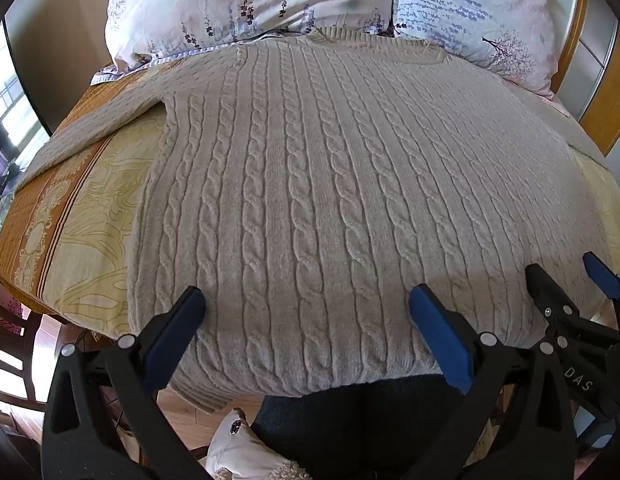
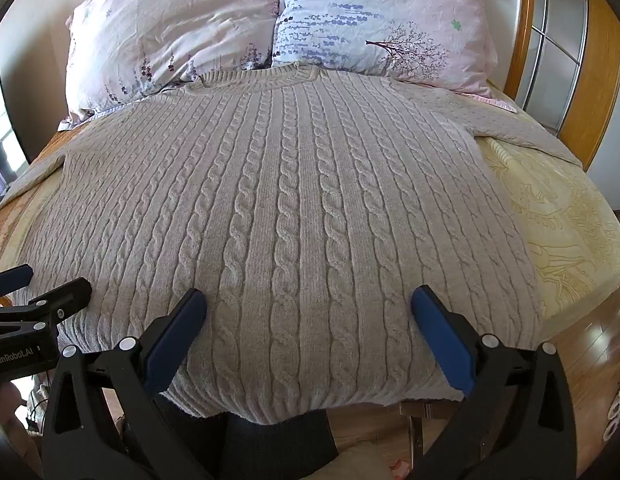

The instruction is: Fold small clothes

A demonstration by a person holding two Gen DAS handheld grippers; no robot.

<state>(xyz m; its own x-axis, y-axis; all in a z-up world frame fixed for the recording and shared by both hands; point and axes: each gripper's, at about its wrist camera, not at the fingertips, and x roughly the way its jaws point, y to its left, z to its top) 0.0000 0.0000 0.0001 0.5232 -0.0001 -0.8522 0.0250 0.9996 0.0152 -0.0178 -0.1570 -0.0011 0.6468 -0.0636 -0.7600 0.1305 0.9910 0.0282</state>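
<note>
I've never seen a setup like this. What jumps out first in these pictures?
A big beige cable-knit sweater lies spread flat across the bed, its collar up by two flowered pillows. Over its hem hang the left hand-held gripper and the right hand-held gripper, both wide open and holding nothing.

A beige cable-knit sweater [image 1: 310, 184] lies flat and unfolded, collar at the far end, sleeves spread out to both sides, and its ribbed hem hanging over the near edge.
</note>
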